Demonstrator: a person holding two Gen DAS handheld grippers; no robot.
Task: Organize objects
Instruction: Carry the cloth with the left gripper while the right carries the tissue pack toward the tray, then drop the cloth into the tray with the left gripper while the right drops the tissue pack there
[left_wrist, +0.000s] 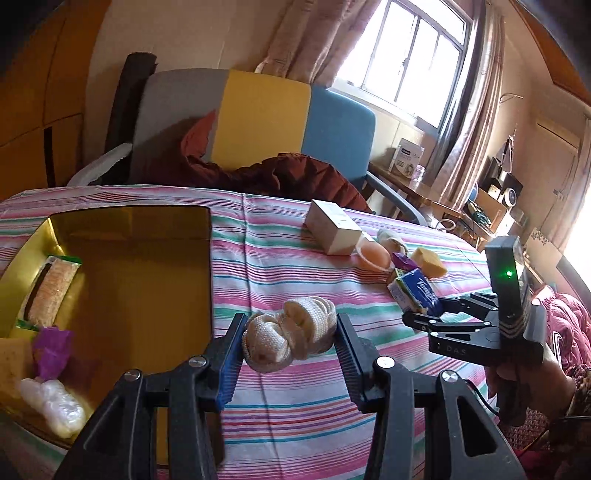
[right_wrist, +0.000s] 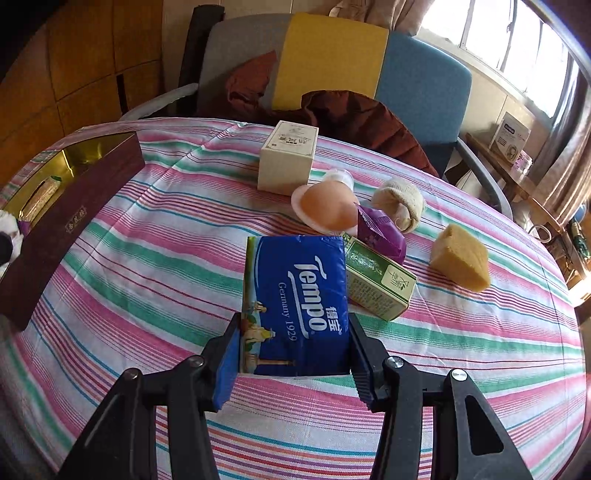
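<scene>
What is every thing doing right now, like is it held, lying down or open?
Left gripper: shut on white rope bundle.
Right gripper: shut on blue tissue pack.
Gold-lined box: open, partly filled.
Cream carton: upright.
Green carton: lying down.
Yellow sponge: loose on the cloth.

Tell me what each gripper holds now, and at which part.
Left gripper: the knotted white bundle, clamped across its sides. Right gripper: the blue tissue pack, gripped by its near end.

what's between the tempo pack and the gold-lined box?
Nothing but bare striped tablecloth. The right wrist view shows that open stretch between the Tempo tissue pack, clamped in the right gripper, and the gold-lined box.
</scene>
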